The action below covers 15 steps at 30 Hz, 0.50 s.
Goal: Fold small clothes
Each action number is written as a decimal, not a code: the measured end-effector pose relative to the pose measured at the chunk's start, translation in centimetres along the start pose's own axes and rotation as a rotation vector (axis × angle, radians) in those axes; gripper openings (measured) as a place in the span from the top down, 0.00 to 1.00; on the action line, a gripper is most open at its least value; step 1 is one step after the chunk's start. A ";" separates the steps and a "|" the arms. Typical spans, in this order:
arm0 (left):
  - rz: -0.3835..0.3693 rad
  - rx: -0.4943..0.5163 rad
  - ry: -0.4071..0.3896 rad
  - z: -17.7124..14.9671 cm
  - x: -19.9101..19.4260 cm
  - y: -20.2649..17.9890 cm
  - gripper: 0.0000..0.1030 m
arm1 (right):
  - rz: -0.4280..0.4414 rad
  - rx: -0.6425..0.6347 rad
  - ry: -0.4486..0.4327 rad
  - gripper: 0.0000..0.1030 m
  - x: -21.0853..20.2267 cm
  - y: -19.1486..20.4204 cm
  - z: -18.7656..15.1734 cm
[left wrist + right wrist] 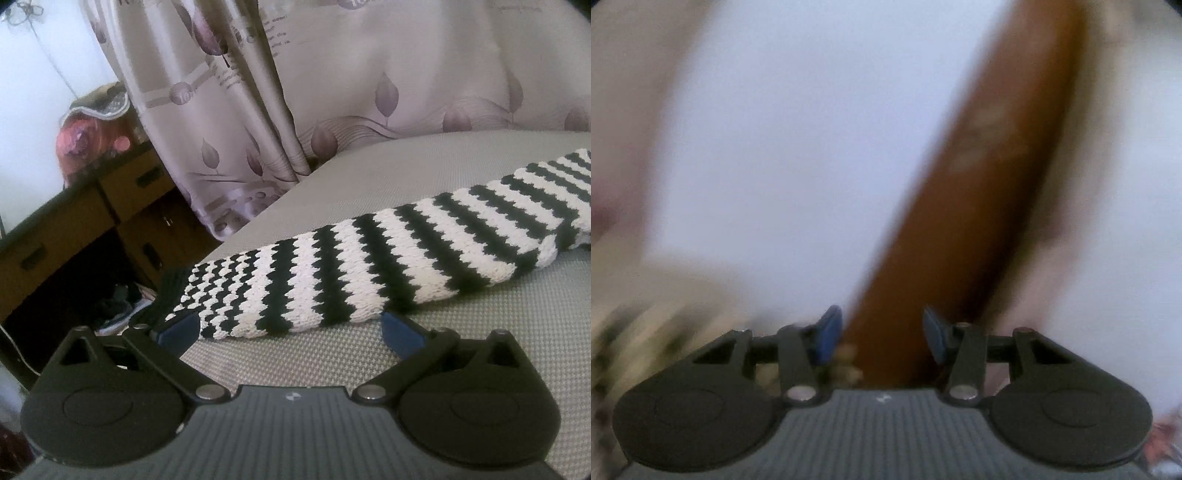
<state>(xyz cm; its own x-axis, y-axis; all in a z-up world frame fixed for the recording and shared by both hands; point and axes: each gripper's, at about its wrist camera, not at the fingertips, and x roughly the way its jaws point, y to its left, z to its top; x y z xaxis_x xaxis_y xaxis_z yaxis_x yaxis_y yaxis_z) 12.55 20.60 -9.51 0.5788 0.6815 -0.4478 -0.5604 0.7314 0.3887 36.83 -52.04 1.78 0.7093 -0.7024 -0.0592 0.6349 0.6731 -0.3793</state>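
knit garment [369,258], chunky, in black and white zigzag stripes, lies as a long folded band on the grey woven surface [295,362], its near end at the surface's left edge. left gripper [291,328] fingers spread wide, holding nothing, just before that end. right gripper [882,336] fingers parted, empty; its view is blurred.

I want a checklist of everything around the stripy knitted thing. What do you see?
Surface: grey mesh pad, mostly bare.
Job's things: black-and-white striped knit lying flat, long.
Clutter: nothing seen on the pad.
Grippers: left hand-held gripper open, at the knit's near end; right hand-held gripper open, empty, view blurred.
Cables: thin cord at the left edge.
Surroundings: leaf-print curtain, wooden drawers.
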 end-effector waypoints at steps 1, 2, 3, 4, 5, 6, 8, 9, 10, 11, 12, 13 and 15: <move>0.002 0.003 -0.002 -0.1 0.0 0.0 0.00 | 0.017 0.098 -0.037 0.53 0.0 -2.2 1.1; 0.005 0.005 -0.004 -0.1 -0.1 -0.1 0.00 | 0.071 0.182 -0.043 0.43 -0.1 -4.3 1.6; 0.008 0.008 -0.006 -0.1 -0.1 -0.2 0.00 | 0.148 0.253 -0.023 0.35 0.2 -6.2 1.7; 0.010 0.011 -0.008 -0.1 -0.1 -0.3 0.00 | 0.233 0.310 0.012 0.25 0.6 -7.8 1.3; 0.013 0.015 -0.010 -0.2 -0.2 -0.3 0.00 | 0.297 0.352 0.058 0.21 1.0 -9.1 0.6; 0.017 0.019 -0.013 -0.2 -0.3 -0.5 0.00 | 0.345 0.379 0.117 0.20 1.5 -10.1 -0.5; 0.025 0.027 -0.019 -0.3 -0.4 -0.8 0.00 | 0.458 0.447 0.299 0.20 3.1 -11.1 -3.6; 0.028 0.032 -0.021 -0.3 -0.5 -0.9 0.00 | 0.509 0.479 0.371 0.20 3.4 -11.2 -5.1; 0.030 0.035 -0.022 -0.3 -0.5 -0.9 0.00 | 0.555 0.493 0.419 0.20 3.5 -10.8 -6.5; 0.031 0.038 -0.023 -0.3 -0.5 -0.9 0.00 | 0.589 0.480 0.441 0.20 3.1 -10.1 -7.7; 0.031 0.039 -0.023 -0.2 -0.5 -0.8 0.00 | 0.602 0.452 0.446 0.21 2.6 -9.4 -8.5; 0.030 0.038 -0.023 -0.2 -0.5 -0.8 0.00 | 0.605 0.420 0.456 0.21 2.1 -8.3 -9.3; 0.030 0.039 -0.023 -0.2 -0.5 -0.8 0.00 | 0.607 0.429 0.484 0.21 2.3 -7.0 -10.1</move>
<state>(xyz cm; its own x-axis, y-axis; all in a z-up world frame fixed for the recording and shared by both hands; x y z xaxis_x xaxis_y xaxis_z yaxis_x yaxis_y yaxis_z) 12.56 19.63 -9.76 0.5755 0.7033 -0.4172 -0.5547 0.7106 0.4328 30.93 -60.66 -5.01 0.8154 -0.1518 -0.5587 0.3205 0.9220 0.2173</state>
